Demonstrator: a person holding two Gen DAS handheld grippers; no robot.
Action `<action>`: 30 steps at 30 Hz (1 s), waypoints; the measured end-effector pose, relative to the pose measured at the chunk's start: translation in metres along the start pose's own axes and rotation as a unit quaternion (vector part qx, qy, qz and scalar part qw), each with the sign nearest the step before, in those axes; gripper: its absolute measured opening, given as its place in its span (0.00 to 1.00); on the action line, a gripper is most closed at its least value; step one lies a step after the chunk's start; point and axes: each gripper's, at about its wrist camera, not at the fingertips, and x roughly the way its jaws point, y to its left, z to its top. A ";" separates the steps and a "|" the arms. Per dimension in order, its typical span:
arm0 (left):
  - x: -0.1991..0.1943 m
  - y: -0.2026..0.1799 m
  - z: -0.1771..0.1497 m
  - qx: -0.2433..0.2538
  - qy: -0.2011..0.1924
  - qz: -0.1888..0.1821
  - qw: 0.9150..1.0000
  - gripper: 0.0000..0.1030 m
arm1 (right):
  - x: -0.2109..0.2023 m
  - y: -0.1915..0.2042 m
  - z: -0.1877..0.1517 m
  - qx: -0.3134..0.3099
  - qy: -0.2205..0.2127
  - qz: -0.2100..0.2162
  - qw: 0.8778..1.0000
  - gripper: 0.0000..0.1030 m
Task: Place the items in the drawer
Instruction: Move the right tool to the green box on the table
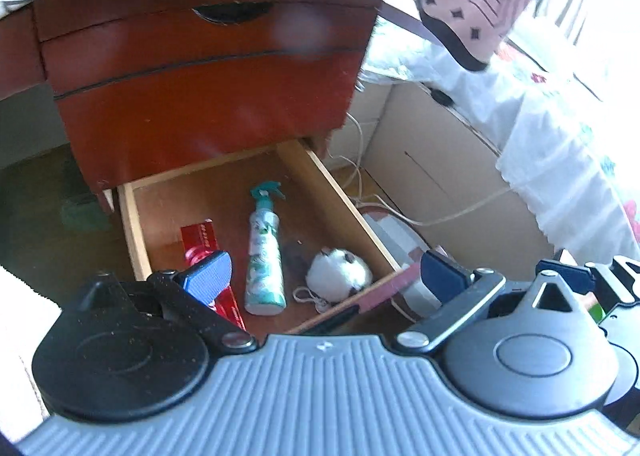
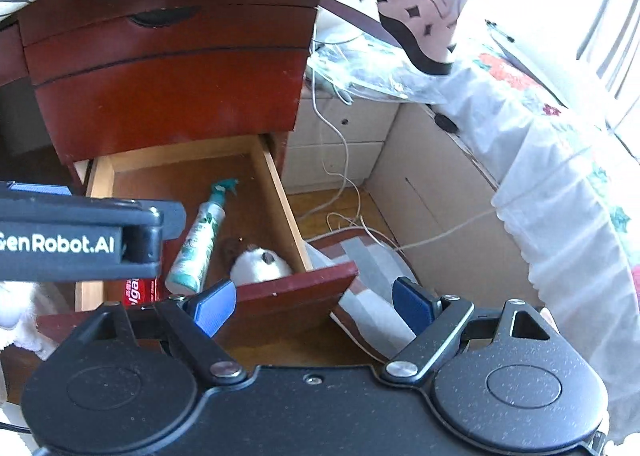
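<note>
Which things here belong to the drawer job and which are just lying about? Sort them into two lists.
Part of the job:
drawer, pulled open
spray bottle, lying in the drawer
red toothpaste box, in the drawer
white plush toy, in the drawer

Just lying about:
white cable on the floor
cardboard box beside the cabinet
bed sheet

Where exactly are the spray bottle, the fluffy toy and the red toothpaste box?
spray bottle (image 1: pixel 264 256), left wrist view, middle of its body
fluffy toy (image 1: pixel 340 270), left wrist view, its white fur
toothpaste box (image 1: pixel 199 242), left wrist view, upper red face
</note>
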 end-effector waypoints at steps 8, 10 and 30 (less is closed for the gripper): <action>0.010 -0.018 -0.009 0.017 0.042 -0.041 0.998 1.00 | -0.007 -0.002 -0.020 -0.013 0.017 -0.053 0.998 0.87; 0.012 -0.025 -0.012 0.026 0.052 -0.051 0.997 1.00 | -0.009 -0.007 -0.024 -0.009 0.020 -0.059 0.998 0.87; 0.053 -0.147 -0.065 0.166 0.111 -0.225 0.954 1.00 | -0.035 -0.165 -0.175 0.197 0.021 -0.179 0.964 0.66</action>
